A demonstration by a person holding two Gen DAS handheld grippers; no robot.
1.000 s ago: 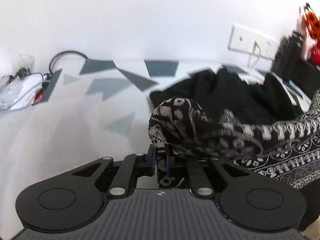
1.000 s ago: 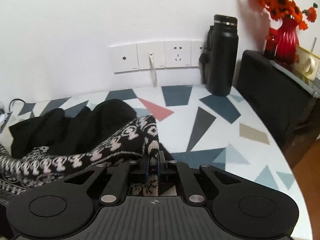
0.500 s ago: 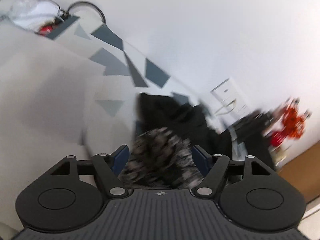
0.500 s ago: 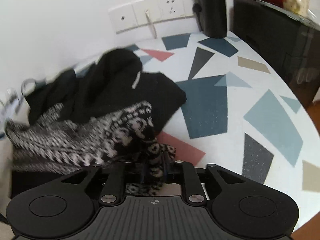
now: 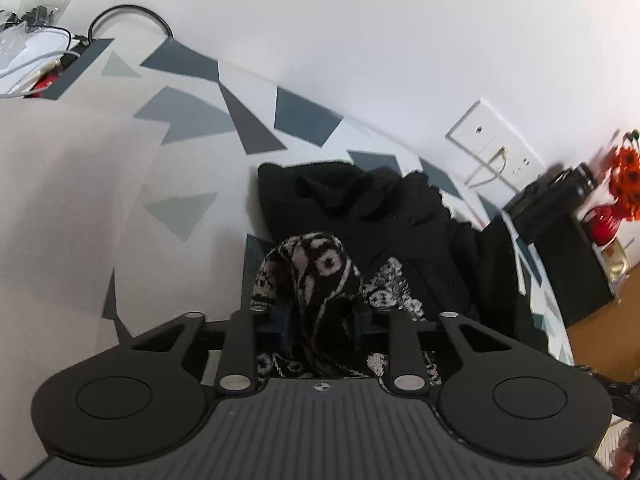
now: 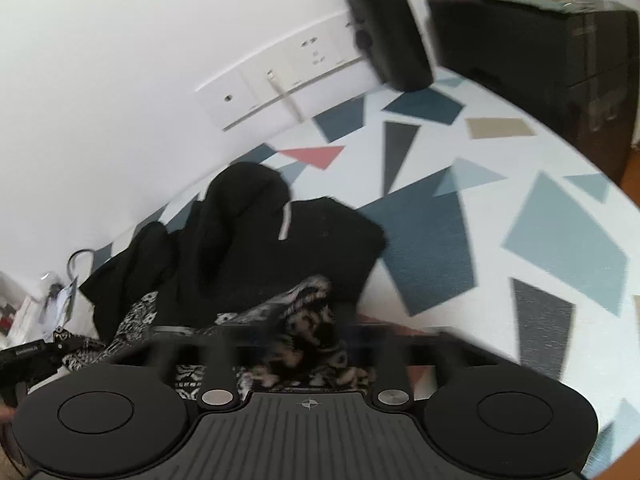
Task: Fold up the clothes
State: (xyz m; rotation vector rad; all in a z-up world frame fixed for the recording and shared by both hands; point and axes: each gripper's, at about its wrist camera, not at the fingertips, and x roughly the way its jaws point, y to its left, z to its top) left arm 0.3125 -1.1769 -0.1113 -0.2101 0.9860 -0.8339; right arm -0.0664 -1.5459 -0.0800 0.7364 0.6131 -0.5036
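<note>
A black-and-white patterned knit sweater (image 5: 316, 264) lies bunched at the near edge of the table, in front of a heap of black clothing (image 5: 360, 200). My left gripper (image 5: 320, 320) has its fingers half drawn together, with a thick hump of the sweater filling the gap between them. In the right wrist view the same sweater (image 6: 304, 300) lies across my right gripper (image 6: 300, 340), whose fingers are blurred and spread apart. Behind it is the black clothing (image 6: 260, 240). The sweater's lower part is hidden by both gripper bodies.
The table (image 6: 440, 152) is white with coloured triangles. A black bottle (image 6: 384, 28) stands against the wall by the sockets (image 6: 280, 80), beside a black cabinet (image 6: 540, 40). Cables and plastic bags (image 5: 32, 52) sit at the far left. A red vase (image 5: 604, 220) stands far right.
Both grippers brought the sweater down onto the table. The left one opened wide, then narrowed around a bunch of it. The right one, shut until half a second ago, has spread its fingers.
</note>
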